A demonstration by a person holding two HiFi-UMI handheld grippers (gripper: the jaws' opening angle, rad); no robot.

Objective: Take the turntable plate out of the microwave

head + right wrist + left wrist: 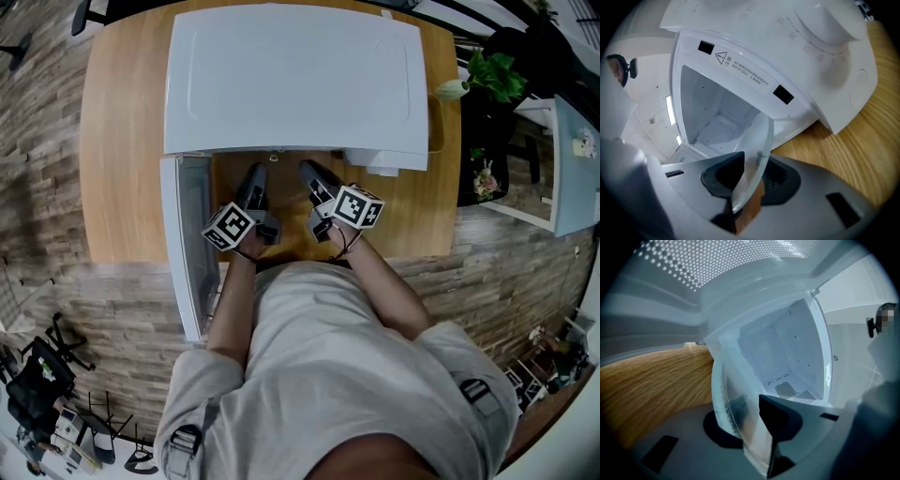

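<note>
The white microwave [291,80] stands on a wooden table [122,141], its door [187,244] swung open to the left. Both grippers reach into the doorway side by side. In the left gripper view, the clear glass turntable plate [736,399] stands tilted on edge in front of the cavity [787,348], and my left gripper [757,430] is shut on its rim. In the right gripper view, my right gripper [740,185] is shut on the opposite rim of the plate [757,147]. From the head view the plate is hidden; only the left gripper [253,183] and right gripper [311,178] show.
The microwave's dial panel [825,42] juts out on the right of the doorway. Bare wood lies to the right of the microwave front [853,140]. A potted plant [492,75] stands past the table's right edge. The floor around is grey planking.
</note>
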